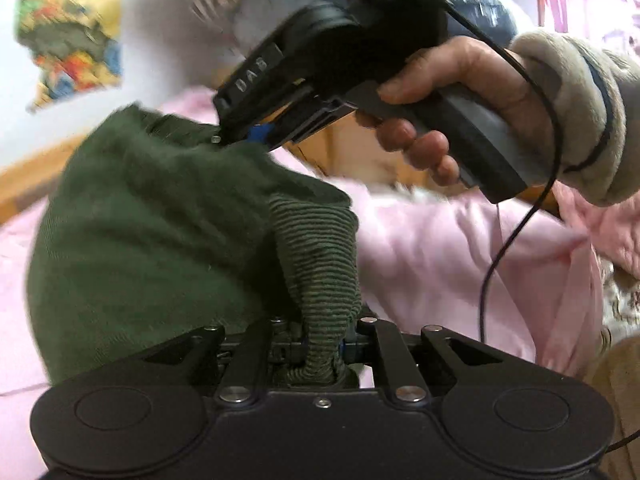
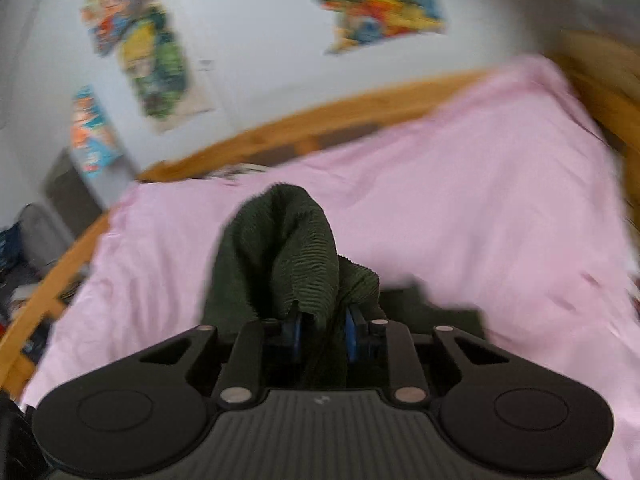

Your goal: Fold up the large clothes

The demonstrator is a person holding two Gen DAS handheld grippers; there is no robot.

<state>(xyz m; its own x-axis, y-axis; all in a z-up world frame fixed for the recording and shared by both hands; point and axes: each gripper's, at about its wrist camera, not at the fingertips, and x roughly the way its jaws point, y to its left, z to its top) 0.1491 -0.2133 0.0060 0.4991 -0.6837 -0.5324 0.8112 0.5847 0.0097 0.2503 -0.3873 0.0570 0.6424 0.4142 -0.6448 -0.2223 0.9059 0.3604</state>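
A dark green garment (image 1: 160, 220) hangs lifted above the pink bed sheet (image 1: 440, 260). Its ribbed striped hem (image 1: 320, 260) runs down into my left gripper (image 1: 320, 344), which is shut on it. Further up, my right gripper (image 1: 244, 140) pinches another bunched part of the same garment, held by a hand (image 1: 460, 80) in a beige fleece sleeve. In the right wrist view the green garment (image 2: 280, 248) bulges up from between the blue pads (image 2: 296, 332) of my right gripper (image 2: 322, 332), which is shut on the cloth. Both views are blurred.
The pink sheet (image 2: 440, 180) covers a bed with a wooden frame (image 2: 320, 120) along its far and left sides. Colourful posters (image 2: 152, 68) hang on the white wall behind. A black cable (image 1: 500, 260) dangles from the right gripper's handle. Clutter lies on the floor at left (image 2: 24, 280).
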